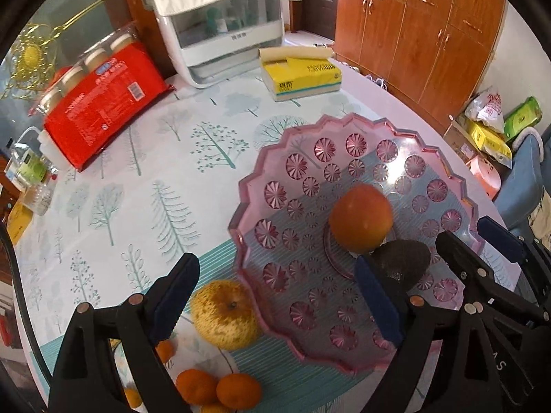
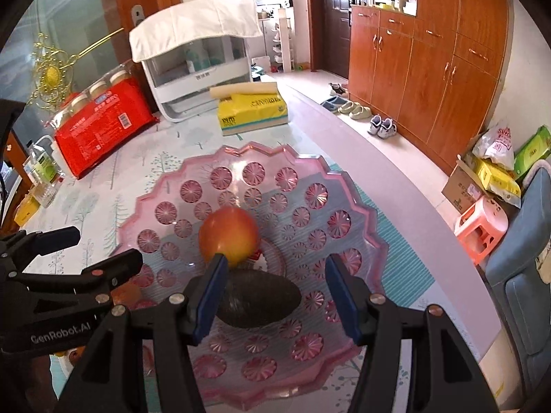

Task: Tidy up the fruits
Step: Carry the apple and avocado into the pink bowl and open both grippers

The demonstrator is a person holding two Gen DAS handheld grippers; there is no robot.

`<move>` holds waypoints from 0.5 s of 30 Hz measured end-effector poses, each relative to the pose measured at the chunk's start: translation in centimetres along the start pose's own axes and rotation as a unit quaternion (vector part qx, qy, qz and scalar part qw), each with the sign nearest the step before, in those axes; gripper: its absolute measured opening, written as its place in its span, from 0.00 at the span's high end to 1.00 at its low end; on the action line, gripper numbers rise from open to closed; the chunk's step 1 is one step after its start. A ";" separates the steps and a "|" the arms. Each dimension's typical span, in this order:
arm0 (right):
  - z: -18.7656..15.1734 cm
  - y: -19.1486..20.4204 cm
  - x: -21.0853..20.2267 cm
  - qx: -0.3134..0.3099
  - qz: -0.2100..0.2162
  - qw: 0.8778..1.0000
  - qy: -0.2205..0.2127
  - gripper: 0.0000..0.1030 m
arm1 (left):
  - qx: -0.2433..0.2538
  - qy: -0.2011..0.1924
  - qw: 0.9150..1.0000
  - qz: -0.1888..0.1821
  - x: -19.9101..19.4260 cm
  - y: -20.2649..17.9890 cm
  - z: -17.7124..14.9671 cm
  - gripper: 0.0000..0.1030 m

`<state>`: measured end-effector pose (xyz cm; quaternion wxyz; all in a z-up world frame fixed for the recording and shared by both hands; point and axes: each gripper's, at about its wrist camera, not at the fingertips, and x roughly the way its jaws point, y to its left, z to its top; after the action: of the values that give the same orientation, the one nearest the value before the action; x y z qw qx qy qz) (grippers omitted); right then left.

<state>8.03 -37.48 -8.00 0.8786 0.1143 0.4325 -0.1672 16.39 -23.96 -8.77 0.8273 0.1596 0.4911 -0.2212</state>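
Observation:
A pink patterned plate (image 1: 261, 186) (image 2: 162, 186) holds a red-orange apple (image 1: 360, 222) (image 2: 229, 234) and a dark avocado (image 1: 403, 263) (image 2: 258, 297). My left gripper (image 1: 275, 299) (image 2: 103, 247) stands wide open above the plate's near-left rim, gripping nothing. Below its left finger, a yellow russeted fruit (image 1: 225, 313) lies on the cloth beside the plate. Some tangerines (image 1: 217, 389) lie nearer to me. My right gripper (image 2: 277, 296) (image 1: 471, 241) hovers over the avocado with its jaws open. The avocado lies in the plate, and a gap shows at the right pad.
On the tree-print tablecloth, a red jar pack (image 1: 103, 103) lies far left, a white cabinet (image 1: 224, 34) stands at the back, and a yellow tissue pack (image 1: 299, 75) sits beside it. Small bottles (image 1: 31, 172) are at the left edge. The table's rounded edge (image 2: 396, 186) runs right of the plate.

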 end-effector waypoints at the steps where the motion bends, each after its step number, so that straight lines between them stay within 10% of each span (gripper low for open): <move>1: -0.1 0.1 -0.3 -0.001 0.002 1.000 -0.002 0.42 | -0.002 -0.002 1.000 0.001 -0.3 0.1 -0.2 0.12; 15: -2.2 2.2 -4.7 -0.026 0.026 0.999 -0.005 0.42 | -0.046 -0.027 0.998 0.022 -6.3 2.8 -4.5 0.12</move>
<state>4.62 -33.83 -5.44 0.8874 0.1023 0.4293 -0.1336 11.89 -18.13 -5.17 0.8514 0.1259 0.4746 -0.1845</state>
